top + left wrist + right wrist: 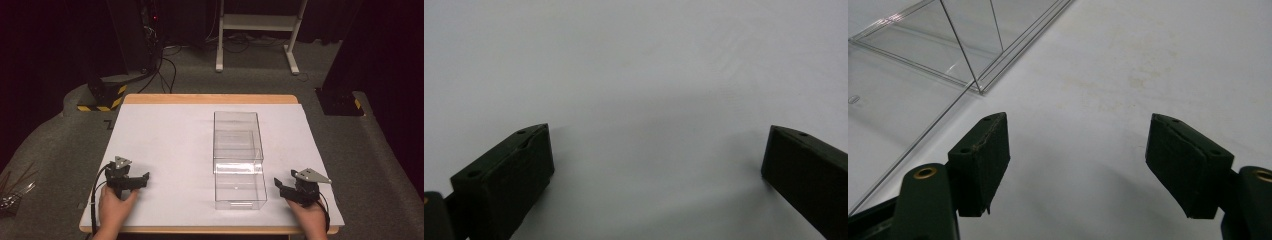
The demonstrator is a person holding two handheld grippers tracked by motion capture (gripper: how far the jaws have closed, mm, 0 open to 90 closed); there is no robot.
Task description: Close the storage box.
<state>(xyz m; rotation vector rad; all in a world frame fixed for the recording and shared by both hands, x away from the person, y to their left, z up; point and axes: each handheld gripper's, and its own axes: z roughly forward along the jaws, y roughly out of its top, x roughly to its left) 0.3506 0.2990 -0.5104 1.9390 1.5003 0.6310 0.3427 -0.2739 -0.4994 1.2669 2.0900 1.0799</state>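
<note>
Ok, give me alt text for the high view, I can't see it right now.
A clear plastic drawer box, its drawer pulled partway toward the person, sits on a white table. The open left gripper and right gripper rest at either side, apart from it.

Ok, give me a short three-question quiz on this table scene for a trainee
1. True or false: the right gripper is shut on the clear plastic drawer box.
2. Which gripper lies nearer the box's pulled-out drawer? A) left gripper B) right gripper
3. Fill in: both grippers rest on the ____ table cover.

Key:
1. False; its jaws stand open and apart from the box.
2. B.
3. White.
</note>
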